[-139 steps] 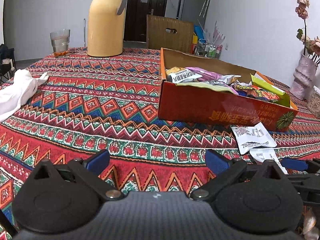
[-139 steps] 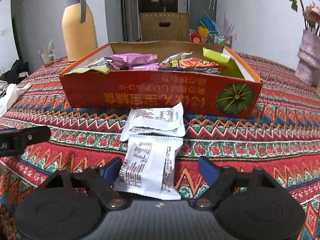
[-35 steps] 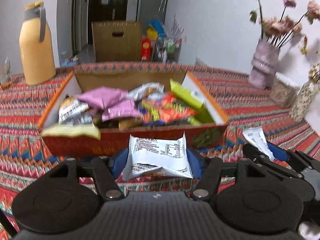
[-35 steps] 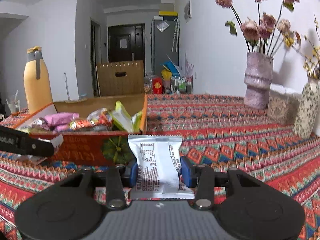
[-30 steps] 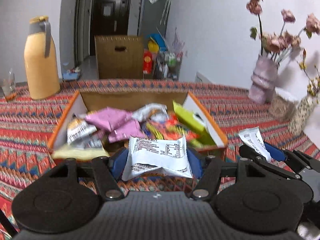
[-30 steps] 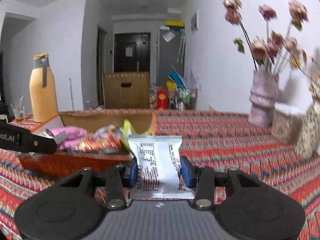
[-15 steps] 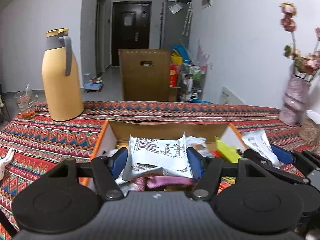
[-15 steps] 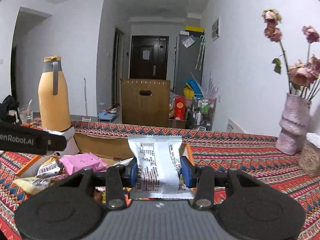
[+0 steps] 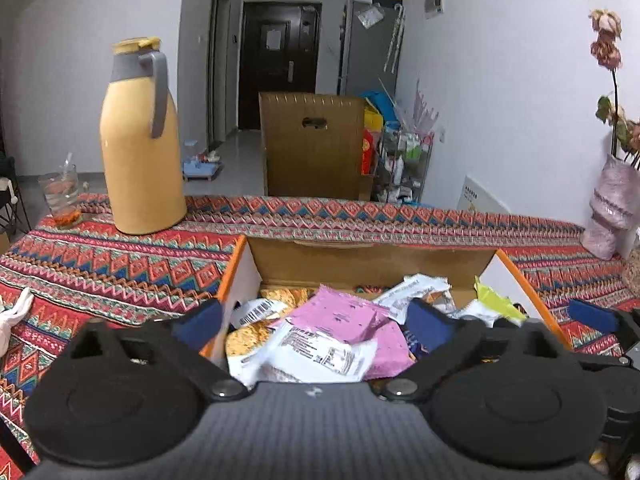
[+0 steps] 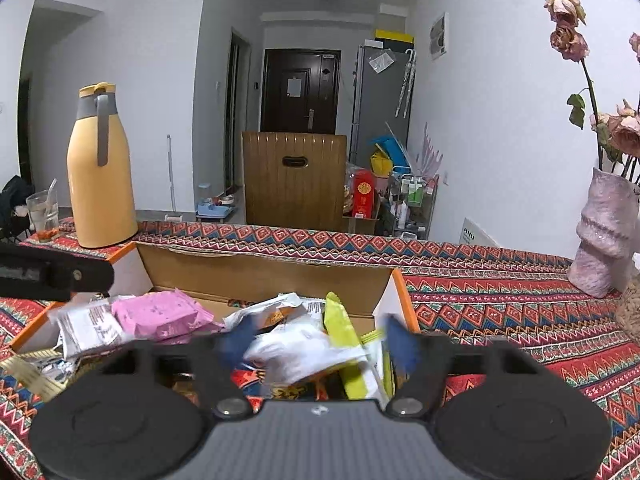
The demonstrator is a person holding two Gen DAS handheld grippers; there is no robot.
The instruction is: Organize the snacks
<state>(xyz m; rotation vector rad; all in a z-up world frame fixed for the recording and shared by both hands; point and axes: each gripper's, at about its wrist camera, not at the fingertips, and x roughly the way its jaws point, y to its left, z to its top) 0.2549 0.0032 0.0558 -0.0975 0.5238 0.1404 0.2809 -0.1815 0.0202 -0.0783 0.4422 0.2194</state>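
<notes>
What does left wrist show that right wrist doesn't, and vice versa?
Left wrist only: the white cloth at the table's left edge, and a white packet lying between the open left claw.
Right wrist only: a blurred white packet between the open right claw.
Both: the snack box, yellow thermos, glass, pink packet, pink vase.

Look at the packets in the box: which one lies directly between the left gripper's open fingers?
The white packet with black print and a barcode, lying on the pink packet at the near end of the box. The others lie further back.
</notes>
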